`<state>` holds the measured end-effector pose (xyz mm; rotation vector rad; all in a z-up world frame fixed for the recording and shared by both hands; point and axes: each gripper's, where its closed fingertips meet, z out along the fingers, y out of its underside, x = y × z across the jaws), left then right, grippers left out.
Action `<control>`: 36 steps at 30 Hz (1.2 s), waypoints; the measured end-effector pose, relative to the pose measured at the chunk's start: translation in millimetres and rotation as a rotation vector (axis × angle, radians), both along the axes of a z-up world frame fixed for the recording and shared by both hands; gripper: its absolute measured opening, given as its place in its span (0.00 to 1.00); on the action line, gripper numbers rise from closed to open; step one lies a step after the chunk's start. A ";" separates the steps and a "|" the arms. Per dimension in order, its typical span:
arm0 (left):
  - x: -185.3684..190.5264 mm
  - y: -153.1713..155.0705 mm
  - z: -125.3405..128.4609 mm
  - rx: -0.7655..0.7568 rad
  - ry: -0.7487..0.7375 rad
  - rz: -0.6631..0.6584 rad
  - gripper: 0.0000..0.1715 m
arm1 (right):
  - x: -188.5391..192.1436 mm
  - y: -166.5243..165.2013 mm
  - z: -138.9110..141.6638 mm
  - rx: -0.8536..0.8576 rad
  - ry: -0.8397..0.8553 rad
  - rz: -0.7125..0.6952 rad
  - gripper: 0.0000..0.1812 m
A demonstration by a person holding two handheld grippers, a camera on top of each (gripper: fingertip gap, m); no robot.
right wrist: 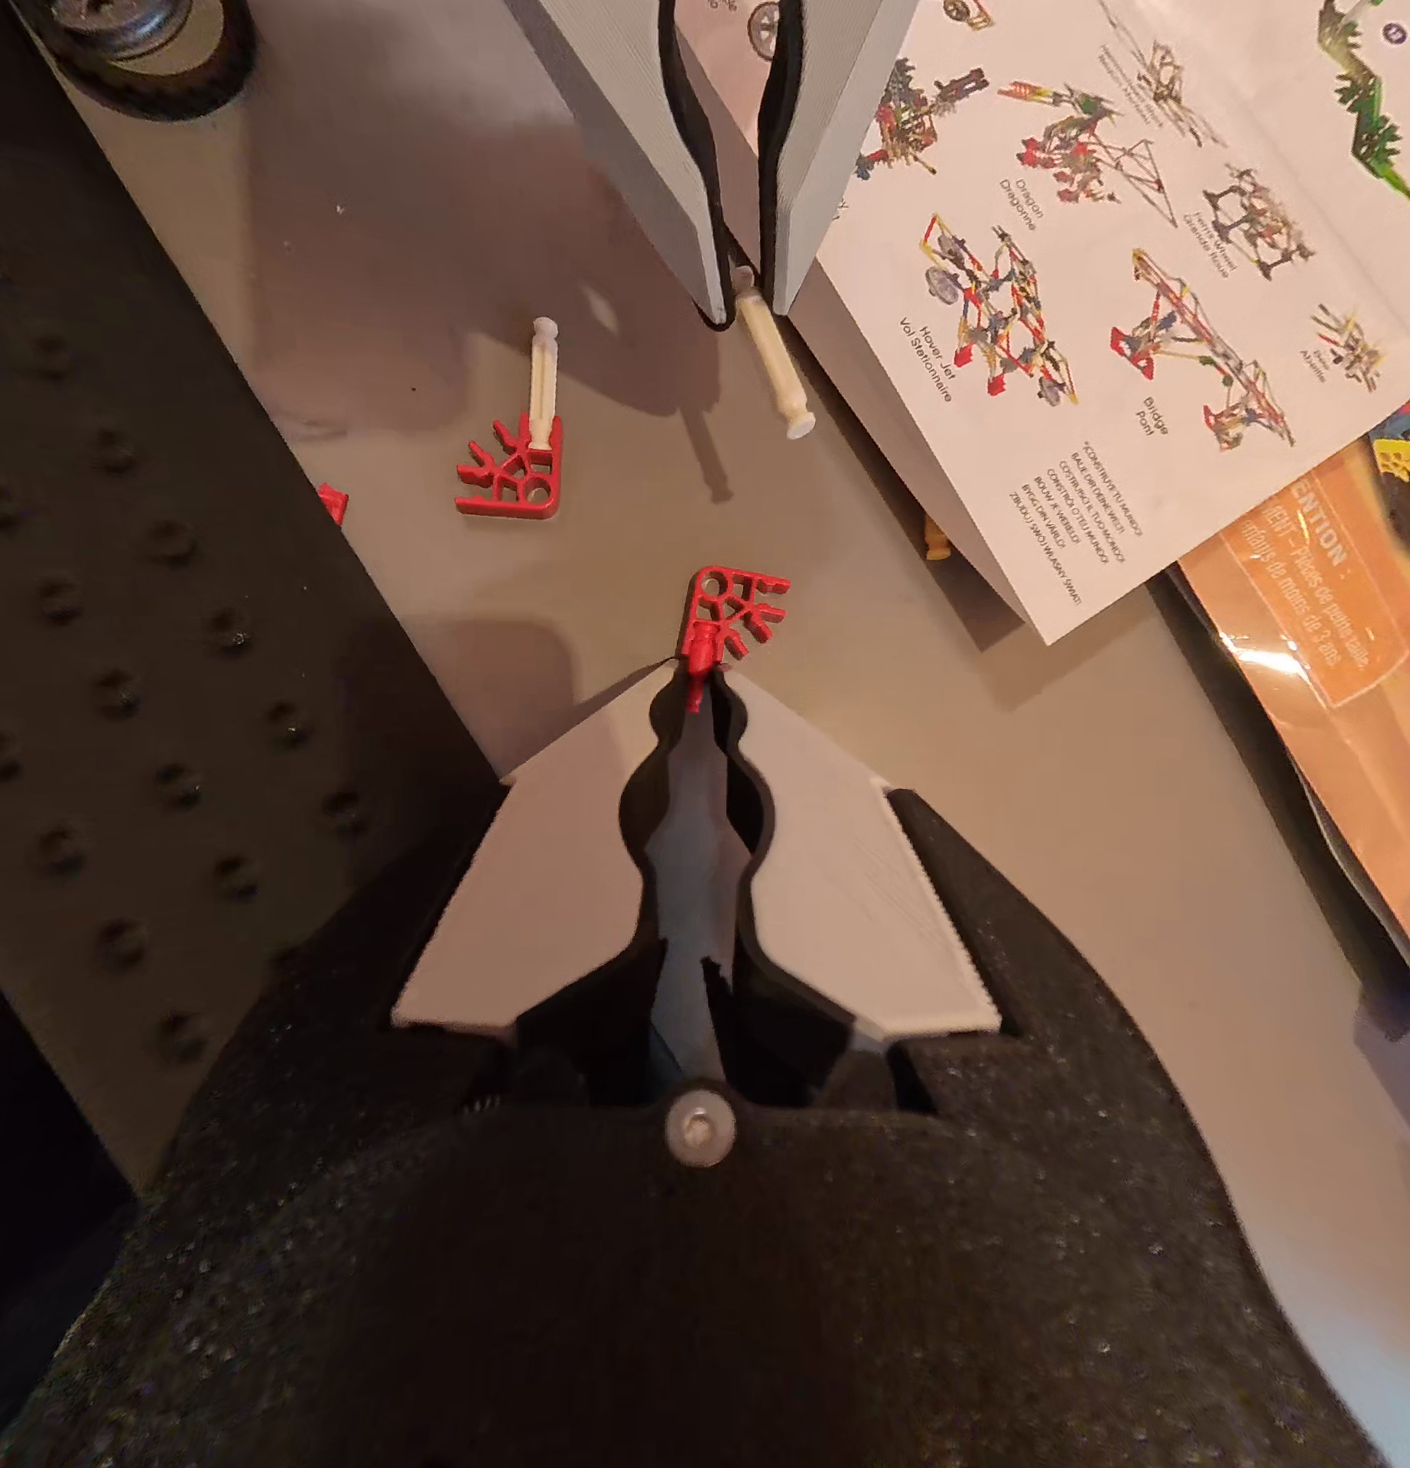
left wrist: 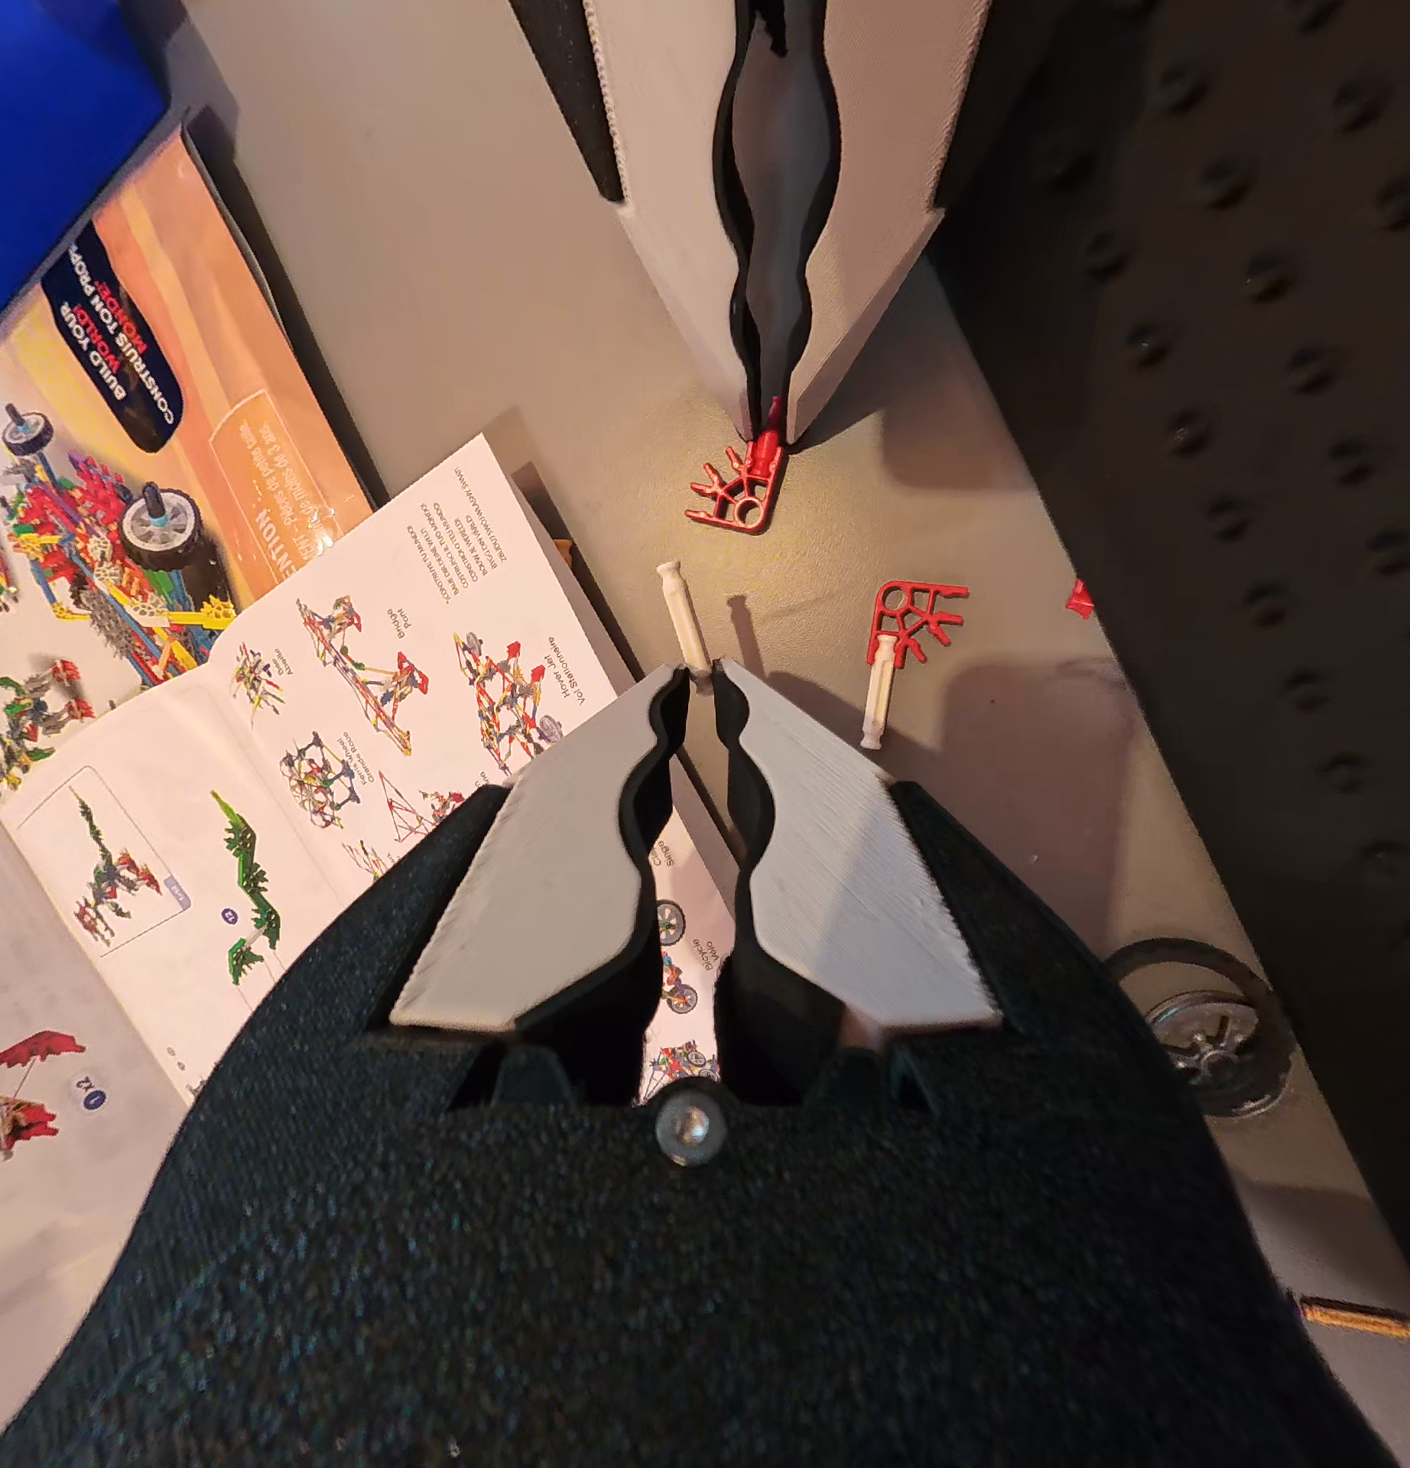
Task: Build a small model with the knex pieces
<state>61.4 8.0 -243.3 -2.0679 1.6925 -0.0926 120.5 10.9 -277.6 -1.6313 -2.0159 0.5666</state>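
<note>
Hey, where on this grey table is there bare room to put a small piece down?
Bare grey table lies between the wheel and the white rod plugged into a red connector. Another bare strip runs right of the right gripper, beside the booklet. Crowded: the middle, where the left gripper grips a loose white rod.

White rod: its near end is hidden between the tips of the left gripper.
Short red rod: only its far end shows; the rest is hidden between the fingers of the right gripper.
Small red piece: mostly hidden by the black perforated board; its shape cannot be told.
Wheel: its right side is covered by the board.
Orange piece: mostly hidden under the open booklet.
Toy box: cut off at the left edge.
Brass-coloured threaded part: blurred, kind unclear.
</note>
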 end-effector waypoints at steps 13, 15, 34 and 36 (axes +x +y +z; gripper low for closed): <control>0.1 -10.3 -6.0 -0.043 -0.010 -0.023 0.02 | -6.2 -16.6 52.1 -0.475 0.271 -0.053 0.03; 2.1 -13.2 -6.9 -0.065 -0.026 -0.028 0.02 | -5.5 -21.3 55.3 -0.584 0.276 -0.058 0.03; 33.7 -21.8 -0.2 -0.121 -0.129 -0.068 0.01 | -3.2 -26.3 20.9 -0.476 0.052 -0.019 0.04; 33.8 -21.0 -2.4 -0.129 -0.107 -0.053 0.01 | -4.2 -23.0 17.8 -0.447 0.036 -0.025 0.04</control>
